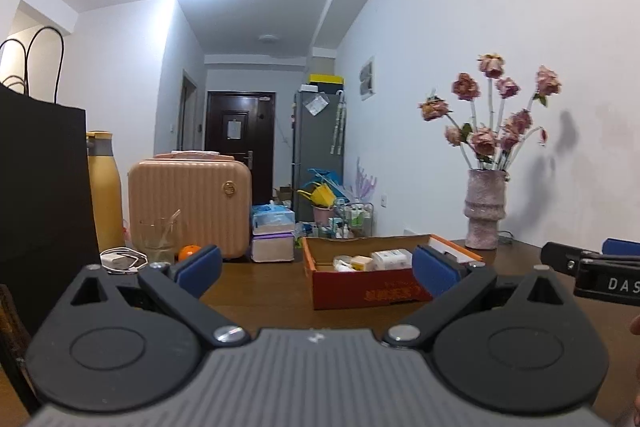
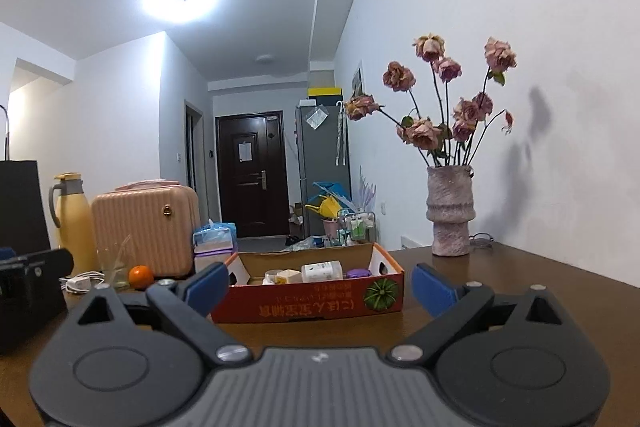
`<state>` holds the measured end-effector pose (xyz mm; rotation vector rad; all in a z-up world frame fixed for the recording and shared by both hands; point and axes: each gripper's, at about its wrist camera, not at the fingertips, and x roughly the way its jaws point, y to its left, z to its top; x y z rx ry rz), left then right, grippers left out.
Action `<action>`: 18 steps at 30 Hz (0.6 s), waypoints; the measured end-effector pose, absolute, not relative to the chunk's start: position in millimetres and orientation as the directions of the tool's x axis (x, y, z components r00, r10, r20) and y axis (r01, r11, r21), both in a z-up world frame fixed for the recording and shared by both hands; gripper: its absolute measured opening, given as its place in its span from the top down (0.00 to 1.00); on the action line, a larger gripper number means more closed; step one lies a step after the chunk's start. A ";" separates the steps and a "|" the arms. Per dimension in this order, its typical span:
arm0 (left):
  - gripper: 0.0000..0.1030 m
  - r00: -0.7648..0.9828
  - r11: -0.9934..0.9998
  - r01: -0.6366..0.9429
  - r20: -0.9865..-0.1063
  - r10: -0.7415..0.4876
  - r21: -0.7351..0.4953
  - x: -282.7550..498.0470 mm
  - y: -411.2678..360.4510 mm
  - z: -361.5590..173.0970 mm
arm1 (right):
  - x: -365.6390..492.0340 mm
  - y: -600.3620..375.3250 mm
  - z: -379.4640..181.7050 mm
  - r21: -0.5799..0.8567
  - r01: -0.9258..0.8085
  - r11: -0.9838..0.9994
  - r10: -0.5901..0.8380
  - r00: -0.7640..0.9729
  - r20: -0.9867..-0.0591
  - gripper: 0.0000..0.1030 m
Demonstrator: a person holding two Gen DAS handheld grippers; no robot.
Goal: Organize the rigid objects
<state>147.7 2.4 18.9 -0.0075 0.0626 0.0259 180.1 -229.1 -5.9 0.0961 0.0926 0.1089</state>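
Observation:
An open red cardboard box (image 1: 368, 293) (image 2: 304, 305) sits on the brown wooden table (image 1: 264, 287) (image 2: 520, 279). It holds several small items: a white box (image 1: 392, 259) (image 2: 322, 271), a yellow-and-white carton (image 1: 362, 263) (image 2: 289, 276) and a purple lid (image 2: 358, 273). My left gripper (image 1: 316, 269) is open and empty, held in front of the box. My right gripper (image 2: 320, 285) is open and empty, also in front of the box. The right gripper also shows at the right edge of the left wrist view (image 1: 600, 263).
On the left stand a black paper bag (image 1: 44, 187), a yellow thermos (image 1: 105, 187) (image 2: 74, 219), a pink case (image 1: 190, 203) (image 2: 146, 231), a glass (image 1: 158, 239), an orange (image 1: 189, 251) (image 2: 141, 275), a white charger cable (image 1: 120, 259) and tissue packs (image 1: 272, 231) (image 2: 214, 239). A vase of dried roses (image 1: 485, 207) (image 2: 450, 211) stands by the wall.

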 end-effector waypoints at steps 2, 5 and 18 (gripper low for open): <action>0.00 0.998 1.000 -0.015 -0.054 0.015 0.000 133.7 -2.2 19.9 | 168.3 -231.2 -5.1 0.103 -0.121 0.987 0.131 0.987 -0.092 0.04; 0.00 0.999 1.000 -0.007 -0.046 0.007 0.008 114.9 -8.4 18.9 | 146.0 -230.8 -6.9 0.076 -0.129 0.989 0.135 0.987 -0.084 0.03; 0.00 0.996 0.997 0.062 -0.062 -0.060 0.036 60.4 -25.2 1.0 | 81.1 -227.9 -21.0 0.013 -0.113 0.994 0.113 0.980 -0.161 0.02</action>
